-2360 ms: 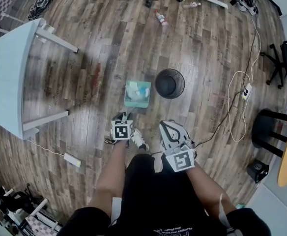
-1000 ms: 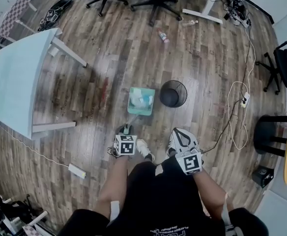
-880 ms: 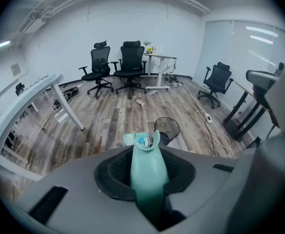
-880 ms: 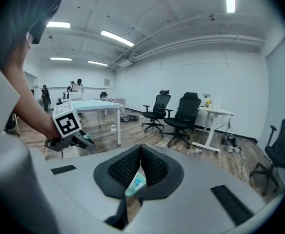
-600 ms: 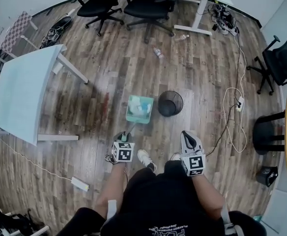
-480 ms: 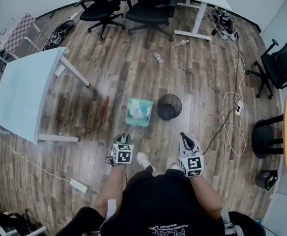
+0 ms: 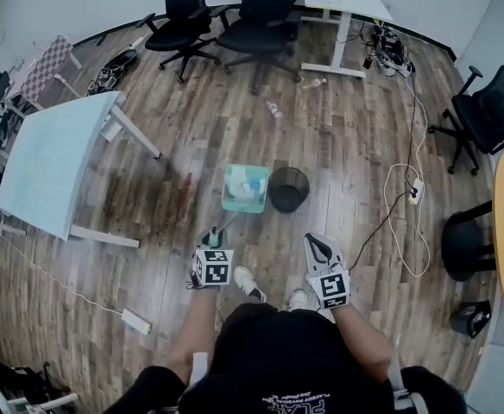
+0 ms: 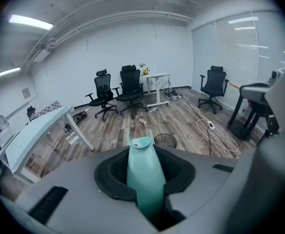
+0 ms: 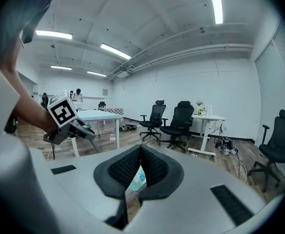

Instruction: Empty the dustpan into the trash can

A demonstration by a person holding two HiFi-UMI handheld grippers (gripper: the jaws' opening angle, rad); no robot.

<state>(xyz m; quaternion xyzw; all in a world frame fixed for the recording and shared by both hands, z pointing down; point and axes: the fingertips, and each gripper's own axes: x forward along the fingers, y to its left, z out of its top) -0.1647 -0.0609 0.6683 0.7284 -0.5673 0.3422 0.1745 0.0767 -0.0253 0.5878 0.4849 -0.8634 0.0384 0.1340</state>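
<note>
In the head view a teal dustpan with pale litter in it hangs just left of the round black trash can. My left gripper is shut on the dustpan's long teal handle, which runs forward between the jaws to the pan. The trash can shows just right of the pan's far end. My right gripper is held near the person's right knee, shut and empty. In the right gripper view its pads meet at the tip, and the left gripper shows at the left.
A white table stands at the left. Black office chairs and a desk are at the back. A bottle lies on the wood floor. A white cable with a power strip runs at the right, near a black stool.
The person has straightened up and the view has widened. My left gripper has risen with the dustpan, which now hangs closer to the trash can. The right gripper has risen too.
</note>
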